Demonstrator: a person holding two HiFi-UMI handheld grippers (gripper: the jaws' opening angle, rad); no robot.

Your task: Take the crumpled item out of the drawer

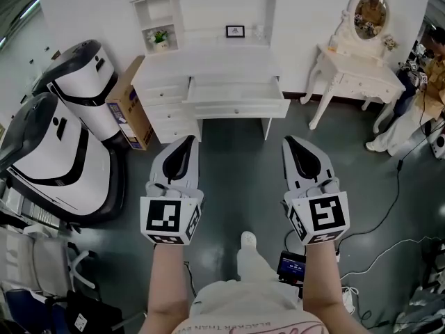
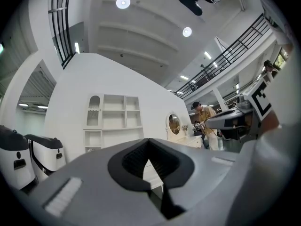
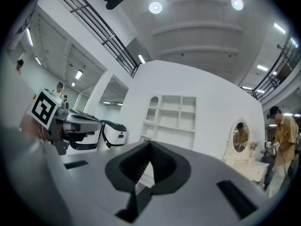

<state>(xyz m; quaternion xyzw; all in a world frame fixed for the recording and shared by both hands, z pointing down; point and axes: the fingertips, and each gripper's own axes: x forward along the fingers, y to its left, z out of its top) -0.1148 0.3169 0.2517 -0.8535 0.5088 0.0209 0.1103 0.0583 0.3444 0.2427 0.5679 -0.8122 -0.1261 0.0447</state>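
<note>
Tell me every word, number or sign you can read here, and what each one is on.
"...LACKER THAN EVER": upside down on the person's shirt; the first letter is unclear.
Cardboard box: print on its side, too small to read.
Framed picture: too small to read.
Cubes on the left gripper and right gripper: black-and-white square patterns, no letters.
</note>
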